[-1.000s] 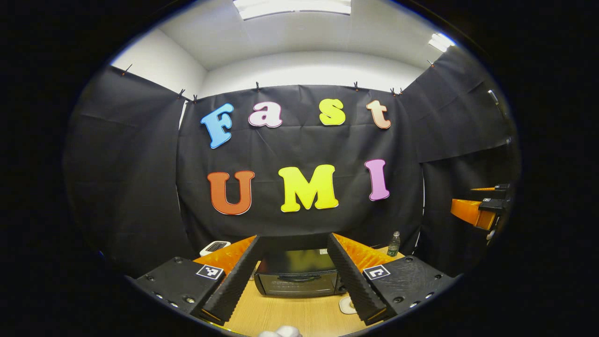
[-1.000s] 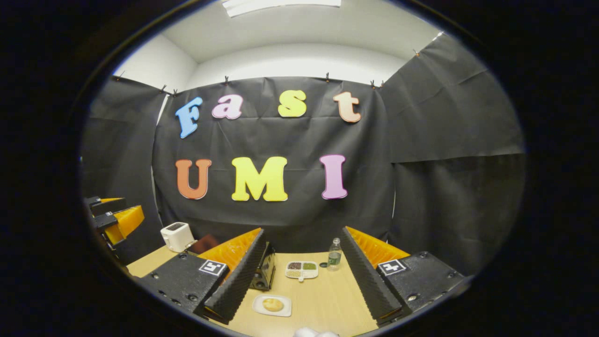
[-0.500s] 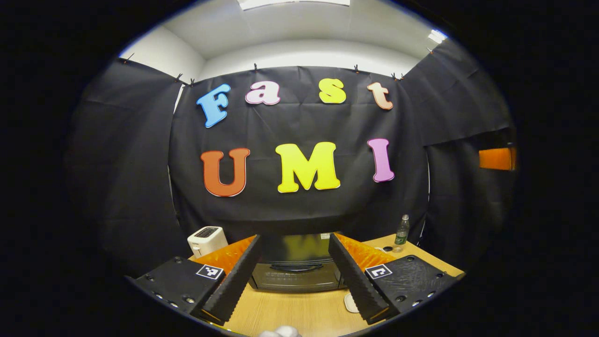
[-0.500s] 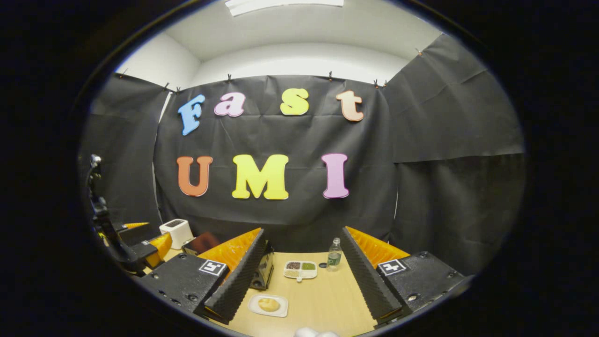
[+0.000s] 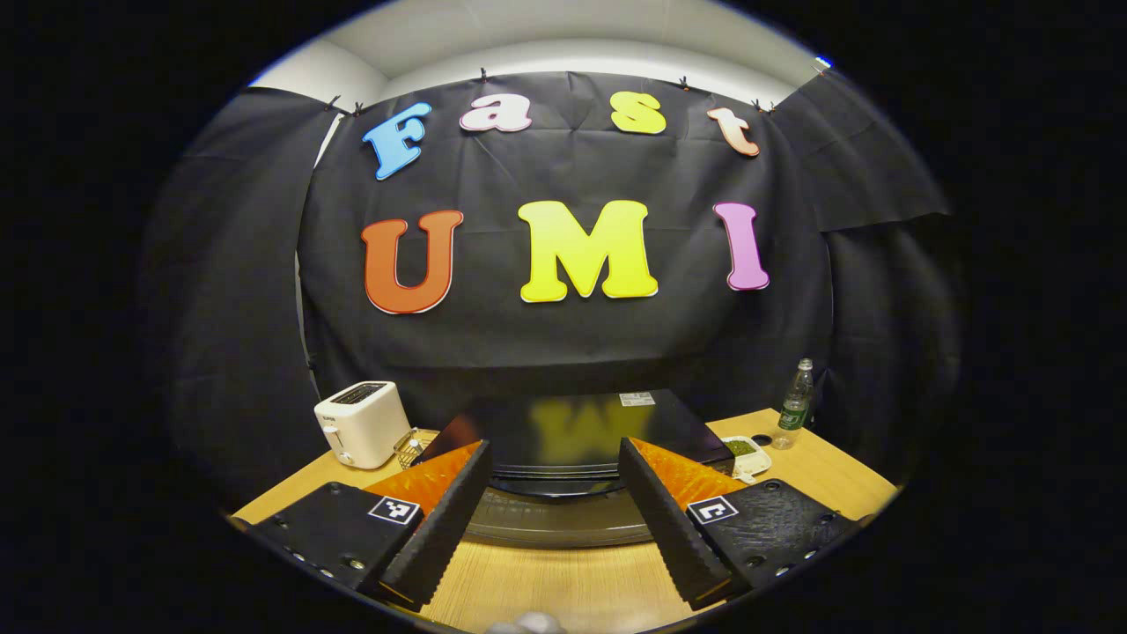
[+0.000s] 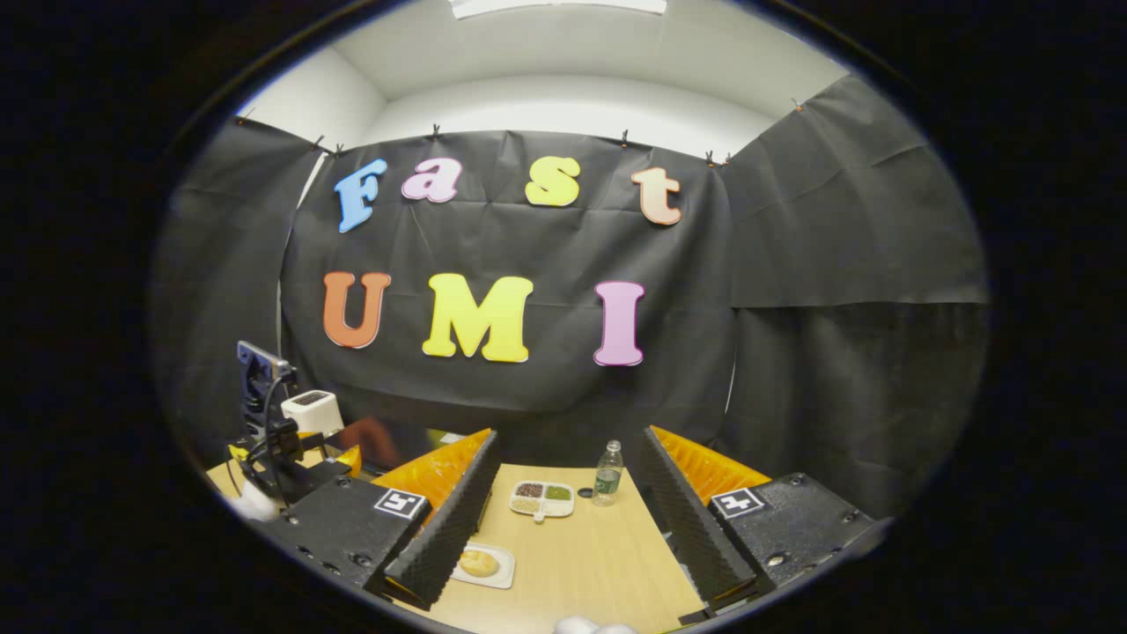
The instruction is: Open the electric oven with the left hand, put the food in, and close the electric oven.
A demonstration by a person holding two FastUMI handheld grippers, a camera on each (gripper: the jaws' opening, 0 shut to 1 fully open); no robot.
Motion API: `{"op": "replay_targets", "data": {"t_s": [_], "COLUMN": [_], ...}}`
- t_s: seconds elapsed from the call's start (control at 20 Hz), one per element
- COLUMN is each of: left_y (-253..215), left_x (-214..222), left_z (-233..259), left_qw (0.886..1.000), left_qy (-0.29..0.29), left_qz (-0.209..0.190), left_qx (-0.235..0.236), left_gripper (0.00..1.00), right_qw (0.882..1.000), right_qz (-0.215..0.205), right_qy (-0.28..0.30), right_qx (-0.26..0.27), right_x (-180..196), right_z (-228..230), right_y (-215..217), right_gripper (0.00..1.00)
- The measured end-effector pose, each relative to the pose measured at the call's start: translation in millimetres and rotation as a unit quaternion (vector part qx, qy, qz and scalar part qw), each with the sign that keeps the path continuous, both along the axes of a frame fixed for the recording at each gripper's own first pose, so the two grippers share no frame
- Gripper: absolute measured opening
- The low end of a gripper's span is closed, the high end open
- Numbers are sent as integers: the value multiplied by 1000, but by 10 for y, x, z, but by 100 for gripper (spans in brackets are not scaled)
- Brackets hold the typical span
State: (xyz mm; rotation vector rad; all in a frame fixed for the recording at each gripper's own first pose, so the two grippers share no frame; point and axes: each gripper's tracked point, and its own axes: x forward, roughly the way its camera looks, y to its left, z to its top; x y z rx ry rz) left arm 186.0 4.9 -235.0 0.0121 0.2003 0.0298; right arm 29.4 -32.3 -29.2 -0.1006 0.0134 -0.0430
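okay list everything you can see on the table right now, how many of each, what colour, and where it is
electric oven: one, black, middle of the table, right ahead of the left gripper.
toaster: one, white, table's back left, beside the oven.
water bottle: one, clear with a green label, back of the table.
divided tray: one, white, holding dark, green and pale fillings, beside the bottle.
plate: one, white, near the right gripper's left finger.
food: one, golden-brown, on that plate.
table: one, light wood.
left gripper: black and orange, open, facing the oven.
right gripper: black and orange, open, above the table.
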Motion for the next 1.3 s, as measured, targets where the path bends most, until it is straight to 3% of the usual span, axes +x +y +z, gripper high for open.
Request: {"op": "replay_targets", "data": {"t_s": [0.25, 0.6, 1.3], "left_y": [6, -19, 8], "left_x": [324, 452, -61], "left_z": [-403, -643, -709], "left_qw": [999, 998, 998], "left_qy": [31, 60, 63], "left_qz": [-7, -13, -17], "left_qx": [14, 8, 5], "left_gripper": [95, 98, 98], "right_qw": [1000, 999, 998], "right_qz": [-19, -23, 1], "right_qy": [22, 45, 59], "right_qx": [-2, 1, 6], "right_x": [47, 86, 111], "right_z": [-131, -285, -439], "right_y": [-82, -71, 76], "right_gripper": [99, 99, 99]}}
